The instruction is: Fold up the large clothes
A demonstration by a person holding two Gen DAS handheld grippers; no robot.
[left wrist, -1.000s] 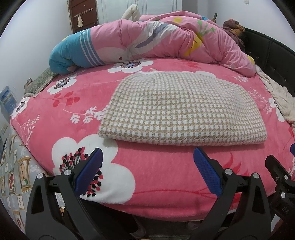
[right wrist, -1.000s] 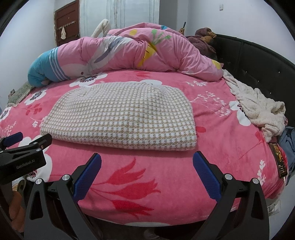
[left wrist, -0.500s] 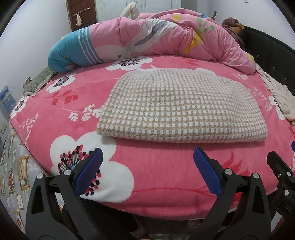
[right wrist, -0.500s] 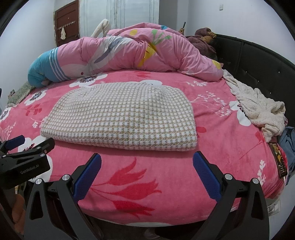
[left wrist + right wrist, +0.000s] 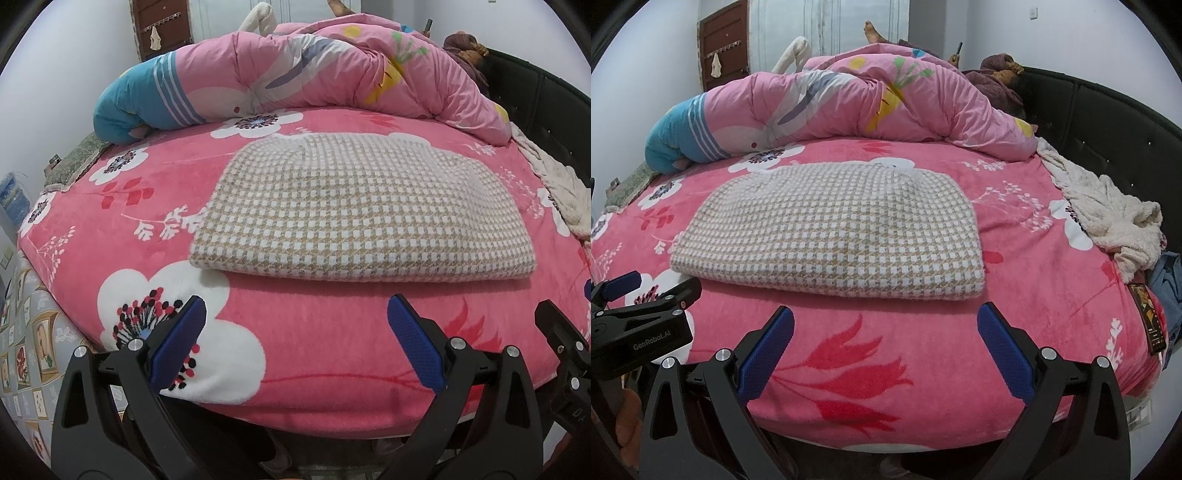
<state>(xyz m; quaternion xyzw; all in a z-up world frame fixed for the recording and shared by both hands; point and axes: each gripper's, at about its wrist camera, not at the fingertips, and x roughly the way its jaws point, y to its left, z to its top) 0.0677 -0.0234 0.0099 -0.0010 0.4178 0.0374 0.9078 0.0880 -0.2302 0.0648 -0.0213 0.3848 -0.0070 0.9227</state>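
Beige-and-white houndstooth garment (image 5: 354,218) lying folded flat in the middle of the pink floral bed (image 5: 314,350), long folded edge facing both cameras. Left gripper (image 5: 295,339) hovering just short of that edge, jaws spread wide, clutching nothing. Right gripper (image 5: 884,339) hanging alongside it, equally released and empty, clear of the cloth. Looking like a pause between folds, possibly the last one pending. Calling next for reaching in, pinching two corners of one short end and carrying them across to the other. Watching out for thick layers slipping apart. Rumpled pink duvet (image 5: 849,103) piling up behind, cream fleece (image 5: 1108,214) lying off right.
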